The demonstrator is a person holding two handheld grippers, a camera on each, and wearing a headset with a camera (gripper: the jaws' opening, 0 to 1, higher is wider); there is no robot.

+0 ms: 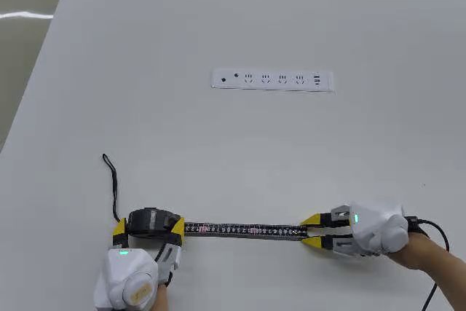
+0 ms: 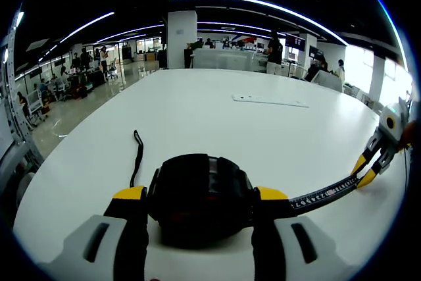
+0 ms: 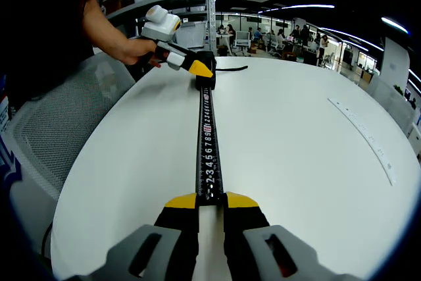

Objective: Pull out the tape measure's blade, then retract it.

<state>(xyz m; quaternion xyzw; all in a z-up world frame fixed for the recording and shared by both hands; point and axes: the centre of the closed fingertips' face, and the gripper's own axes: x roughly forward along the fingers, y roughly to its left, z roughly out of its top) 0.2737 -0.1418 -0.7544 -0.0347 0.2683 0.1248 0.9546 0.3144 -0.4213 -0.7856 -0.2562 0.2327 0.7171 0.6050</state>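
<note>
black blade numerals crisp from the right tool (smudged overhead)

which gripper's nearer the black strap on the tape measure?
Left. The left gripper clamps the case the strap trails from; the right gripper pinches the blade at its far end, off the case's opposite side.

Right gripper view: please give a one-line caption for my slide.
The right gripper holds the end of the blade, stretched across the table from the tape measure in the left gripper.
</note>
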